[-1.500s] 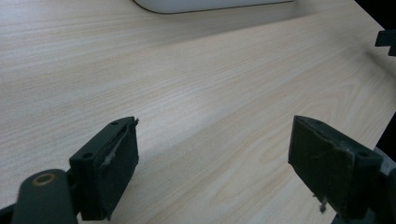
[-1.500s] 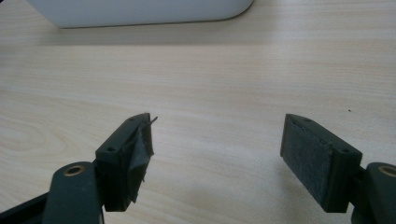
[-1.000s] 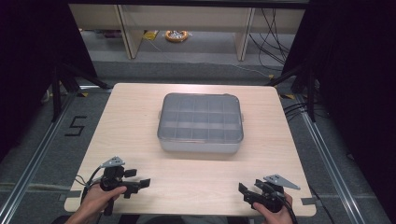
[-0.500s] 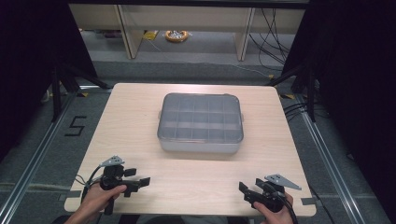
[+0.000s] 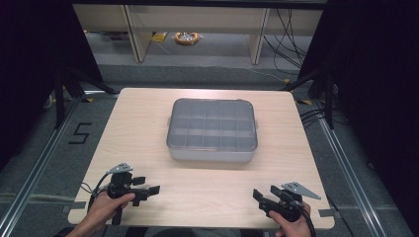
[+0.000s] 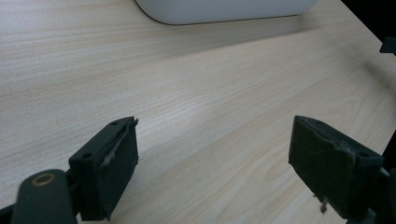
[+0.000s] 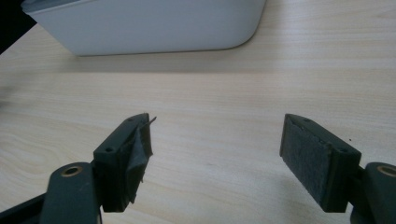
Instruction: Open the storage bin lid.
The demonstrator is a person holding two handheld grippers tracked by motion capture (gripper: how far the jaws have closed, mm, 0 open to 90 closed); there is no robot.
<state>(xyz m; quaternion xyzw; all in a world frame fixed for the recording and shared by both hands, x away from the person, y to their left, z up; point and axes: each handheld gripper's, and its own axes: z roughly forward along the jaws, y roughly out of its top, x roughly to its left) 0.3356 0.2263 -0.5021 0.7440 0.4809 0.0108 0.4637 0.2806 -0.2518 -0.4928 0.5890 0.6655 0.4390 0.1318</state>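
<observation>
Almost nothing has changed over the last second: both hands stay at the near edge of the tabletop (image 5: 148, 128), so work on the box (image 5: 212, 129) has probably not begun. It sits closed at the centre, well apart from both. The left gripper (image 5: 148, 189) and right gripper (image 5: 259, 197) have fingers (image 6: 112, 170) wide apart, holding nothing.

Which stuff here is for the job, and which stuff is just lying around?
For the job:
- grey compartment box with its clear lid shut, mid-table
- left claw, open, empty
- right claw, open, empty
- wooden table they work on

Just lying around:
- yellow coil on the floor beyond the table
- black cables on the floor
- "5" marking on the floor
</observation>
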